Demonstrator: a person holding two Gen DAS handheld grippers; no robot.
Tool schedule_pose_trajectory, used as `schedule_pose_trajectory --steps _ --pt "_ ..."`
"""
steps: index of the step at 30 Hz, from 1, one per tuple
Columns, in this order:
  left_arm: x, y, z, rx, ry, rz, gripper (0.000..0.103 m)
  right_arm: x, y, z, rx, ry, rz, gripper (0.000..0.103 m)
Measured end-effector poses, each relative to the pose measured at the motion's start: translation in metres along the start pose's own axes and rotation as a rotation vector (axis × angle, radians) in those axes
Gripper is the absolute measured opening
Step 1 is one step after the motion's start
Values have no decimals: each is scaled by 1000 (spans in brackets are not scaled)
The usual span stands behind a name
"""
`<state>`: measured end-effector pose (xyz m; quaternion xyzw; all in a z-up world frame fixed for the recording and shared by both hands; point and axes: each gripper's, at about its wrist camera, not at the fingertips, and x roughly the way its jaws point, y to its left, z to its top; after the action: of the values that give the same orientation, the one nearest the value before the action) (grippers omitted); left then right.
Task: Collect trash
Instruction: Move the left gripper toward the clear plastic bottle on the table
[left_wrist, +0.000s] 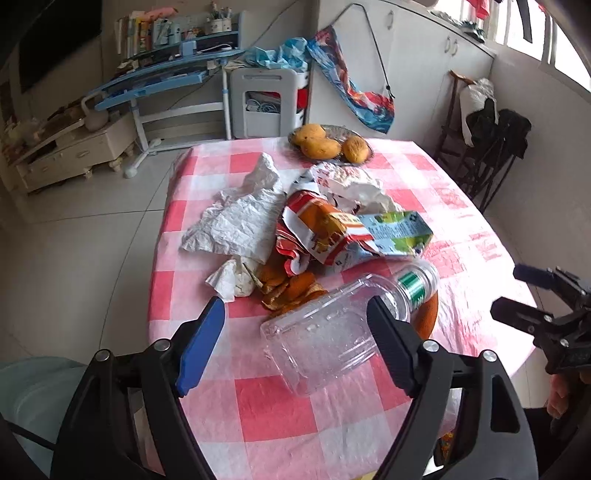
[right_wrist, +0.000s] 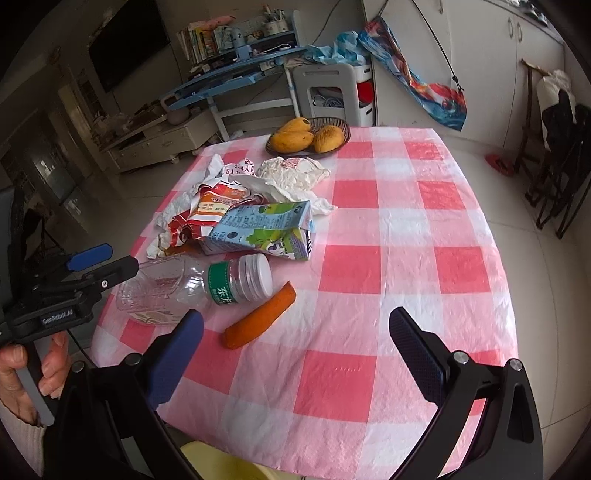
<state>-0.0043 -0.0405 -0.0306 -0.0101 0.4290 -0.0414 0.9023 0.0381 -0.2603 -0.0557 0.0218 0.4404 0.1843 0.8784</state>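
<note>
- Over the near table edge, the left gripper (left_wrist: 295, 325) is held spread, its fingers astride a clear ribbed plastic bottle (left_wrist: 332, 328) lying flat, unpinched.
- The right gripper (right_wrist: 295, 354) is spread wide above bare checked tablecloth (right_wrist: 406, 258).
- Crumpled paper (left_wrist: 240, 218), a creased carton (right_wrist: 266, 229) and orange peel (right_wrist: 262, 314) are found heaped beyond.

Daylight from the window (left_wrist: 554, 40) (blown out); sharp centre, bowed fisheye edges, dark corners, dim room left

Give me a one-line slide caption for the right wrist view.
Open right gripper hovers over checked tablecloth near an orange peel, empty plastic bottle and carton.
</note>
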Motion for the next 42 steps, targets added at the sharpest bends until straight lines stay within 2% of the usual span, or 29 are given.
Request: schedule_pose_trajectory --steps 3,8,12,16,21,30,35,42 --pt "-2 -5 -1 17 -12 -2 76 9 -3 1 9 10 -17 97" --pt "-6 5 1 -27 -20 5 76 30 -12 10 -7 -7 -189 97" --pt "-8 16 3 -84 -11 -13 76 53 -34 20 27 2 -269 97" --pt "-11 22 5 -105 -13 -22 76 82 -63 30 178 65 -261 97" --pt "-15 26 6 -123 -18 -36 78 100 -55 41 135 47 -354 97" --pt "-23 32 7 -163 -29 -58 79 108 -51 47 126 44 -346 97" --pt "-35 38 11 -192 -69 -76 81 108 -51 47 125 44 -347 97" --pt "-46 50 4 -213 -97 -24 81 108 -51 48 126 44 -346 97"
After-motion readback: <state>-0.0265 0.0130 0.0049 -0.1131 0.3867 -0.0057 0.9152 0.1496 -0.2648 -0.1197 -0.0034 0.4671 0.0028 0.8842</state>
